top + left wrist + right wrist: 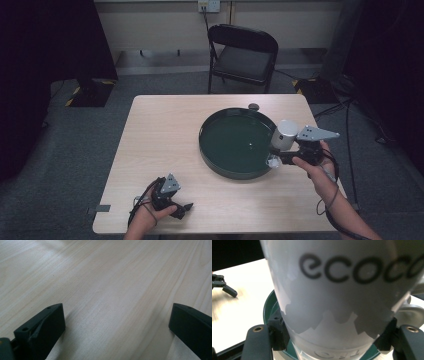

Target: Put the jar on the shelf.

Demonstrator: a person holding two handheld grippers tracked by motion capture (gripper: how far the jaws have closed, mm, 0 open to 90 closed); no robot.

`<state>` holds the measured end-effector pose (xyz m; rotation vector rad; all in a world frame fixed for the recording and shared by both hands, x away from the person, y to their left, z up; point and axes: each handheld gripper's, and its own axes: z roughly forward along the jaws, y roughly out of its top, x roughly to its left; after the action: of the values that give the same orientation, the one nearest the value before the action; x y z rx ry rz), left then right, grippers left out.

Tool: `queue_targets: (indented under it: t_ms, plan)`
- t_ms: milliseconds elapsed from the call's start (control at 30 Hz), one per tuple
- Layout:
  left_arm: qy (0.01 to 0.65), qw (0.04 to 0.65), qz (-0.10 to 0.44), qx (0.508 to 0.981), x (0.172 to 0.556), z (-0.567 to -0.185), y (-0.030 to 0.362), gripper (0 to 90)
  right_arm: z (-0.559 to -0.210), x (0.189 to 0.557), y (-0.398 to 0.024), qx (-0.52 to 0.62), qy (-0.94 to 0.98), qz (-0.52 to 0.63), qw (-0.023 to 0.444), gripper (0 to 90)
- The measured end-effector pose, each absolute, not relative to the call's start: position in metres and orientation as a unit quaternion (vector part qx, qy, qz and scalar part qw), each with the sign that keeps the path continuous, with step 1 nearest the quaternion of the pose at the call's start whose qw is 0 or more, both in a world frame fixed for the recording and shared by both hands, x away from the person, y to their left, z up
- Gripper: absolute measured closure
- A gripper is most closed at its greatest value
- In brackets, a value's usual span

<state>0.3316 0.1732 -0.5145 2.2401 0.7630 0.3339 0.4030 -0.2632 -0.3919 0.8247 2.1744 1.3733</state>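
Your right gripper (278, 159) clamps the white cup (285, 135) over the green tray's (220, 170) right rim, probably to set it inside; left gripper (186, 206) rests open near the table's (165, 130) front-left corner.

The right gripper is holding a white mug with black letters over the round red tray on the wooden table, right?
Nearly. The round tray is dark green, not red; the high view shows this plainly. The rest holds: the right gripper is shut on the white mug with black letters, above the tray's right rim, over the light wooden table.
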Motion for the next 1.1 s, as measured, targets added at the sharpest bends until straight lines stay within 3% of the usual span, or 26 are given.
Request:
queue_targets:
  t_ms: [1100]
  plan:
    - [0.297, 0.367, 0.13, 0.872, 0.332, -0.514, 0.173, 0.0, -0.407, 0.432, -0.225, 0.29, 0.79, 0.493, 0.219, 31.0]
